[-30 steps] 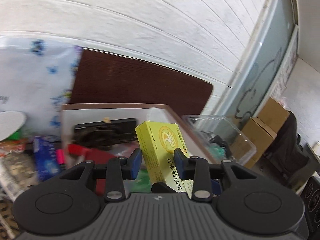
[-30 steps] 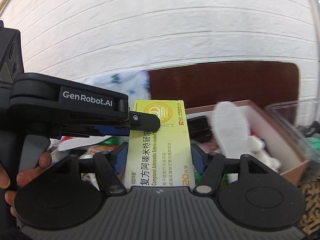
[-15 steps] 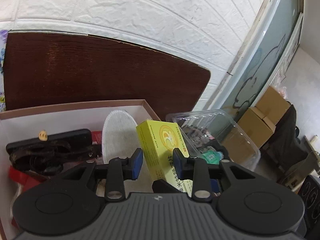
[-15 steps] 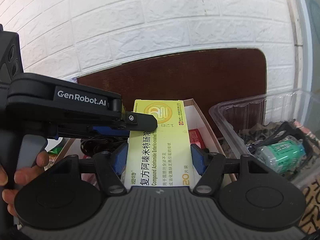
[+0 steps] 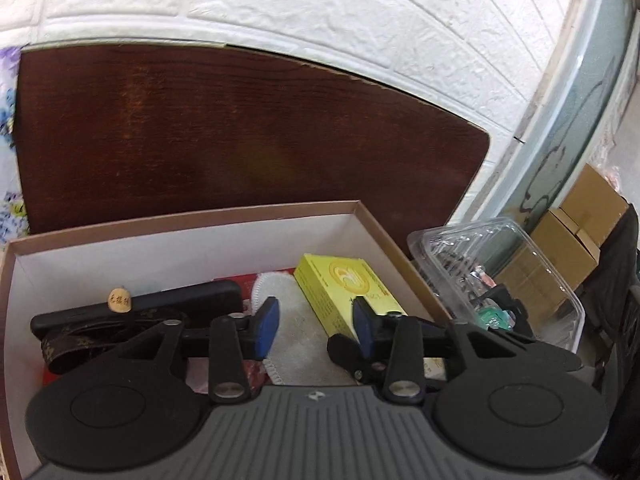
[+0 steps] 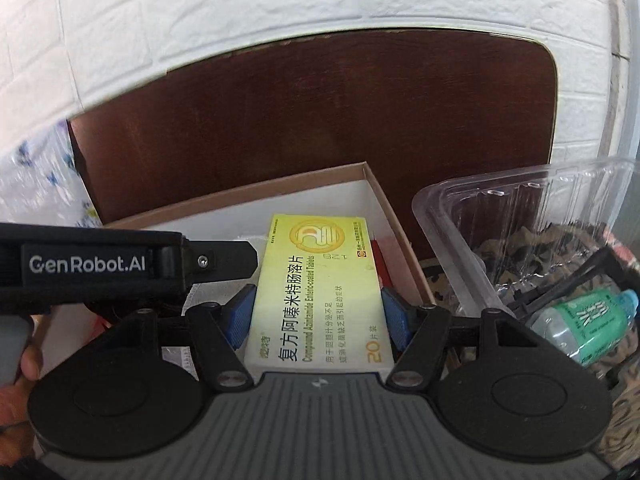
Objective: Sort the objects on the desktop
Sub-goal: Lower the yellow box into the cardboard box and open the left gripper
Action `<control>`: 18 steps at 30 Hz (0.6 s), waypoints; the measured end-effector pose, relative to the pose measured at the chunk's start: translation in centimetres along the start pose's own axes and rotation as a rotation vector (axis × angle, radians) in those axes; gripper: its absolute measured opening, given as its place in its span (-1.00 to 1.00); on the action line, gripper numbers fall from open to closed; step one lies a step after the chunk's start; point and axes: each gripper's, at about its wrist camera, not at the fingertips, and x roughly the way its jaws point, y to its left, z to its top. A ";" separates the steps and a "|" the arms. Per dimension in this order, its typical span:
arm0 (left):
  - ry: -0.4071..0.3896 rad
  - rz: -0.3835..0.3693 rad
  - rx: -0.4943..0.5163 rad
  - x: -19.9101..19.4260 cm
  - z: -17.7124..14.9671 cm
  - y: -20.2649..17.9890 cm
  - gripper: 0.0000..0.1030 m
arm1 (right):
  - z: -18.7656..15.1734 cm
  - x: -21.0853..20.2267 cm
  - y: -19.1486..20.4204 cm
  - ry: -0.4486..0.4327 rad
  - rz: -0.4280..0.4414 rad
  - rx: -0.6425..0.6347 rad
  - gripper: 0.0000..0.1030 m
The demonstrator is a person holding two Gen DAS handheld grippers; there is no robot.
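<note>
A yellow medicine carton (image 6: 320, 292) sits between the blue pads of my right gripper (image 6: 319, 314), which is shut on its long sides. It hangs over the right end of an open cardboard box (image 6: 384, 196) with a white inside. My left gripper (image 5: 315, 328) is beside it with its jaws opening. The left pad stands clear of the carton (image 5: 344, 292) and only the right pad is next to it. In the right wrist view the left gripper's black finger (image 6: 216, 260) reaches in from the left by the carton's top corner.
In the cardboard box (image 5: 180, 224) lie a black case with a brown strap (image 5: 140, 312), a white pad (image 5: 288, 320) and something red. A clear plastic tub (image 6: 520, 216) with a green bottle (image 6: 584, 320) stands to its right. A dark brown board (image 5: 240, 132) leans on the white brick wall.
Both grippers have carried the carton to the right, over the cardboard box and lower. The left gripper's jaws have spread and come off the carton; the right gripper still grips it.
</note>
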 end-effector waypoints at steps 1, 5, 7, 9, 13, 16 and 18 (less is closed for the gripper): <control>-0.001 0.002 -0.007 -0.2 0.0 0.1 0.10 | 0.0 0.3 0.5 0.018 -0.013 -0.032 0.28; -0.026 0.012 -0.006 -1.6 0.0 0.3 0.57 | -0.3 -0.2 1.2 0.000 -0.027 -0.062 0.65; -0.045 0.009 -0.013 -2.5 0.0 0.4 0.76 | -0.6 -1.0 1.3 -0.035 -0.021 -0.064 0.77; -0.050 0.004 -0.029 -3.2 -0.1 0.5 0.85 | -0.9 -2.1 1.3 -0.069 -0.012 -0.059 0.78; -0.034 0.008 -0.031 -4.5 -0.7 0.3 0.90 | -1.1 -4.1 1.3 -0.110 -0.012 -0.018 0.86; -0.045 0.011 -0.007 -5.9 -1.4 0.1 0.90 | -1.2 -5.5 1.4 -0.125 -0.001 0.006 0.86; -0.061 0.012 0.004 -7.0 -1.9 -0.1 0.92 | -1.2 -6.4 1.7 -0.128 0.005 0.017 0.86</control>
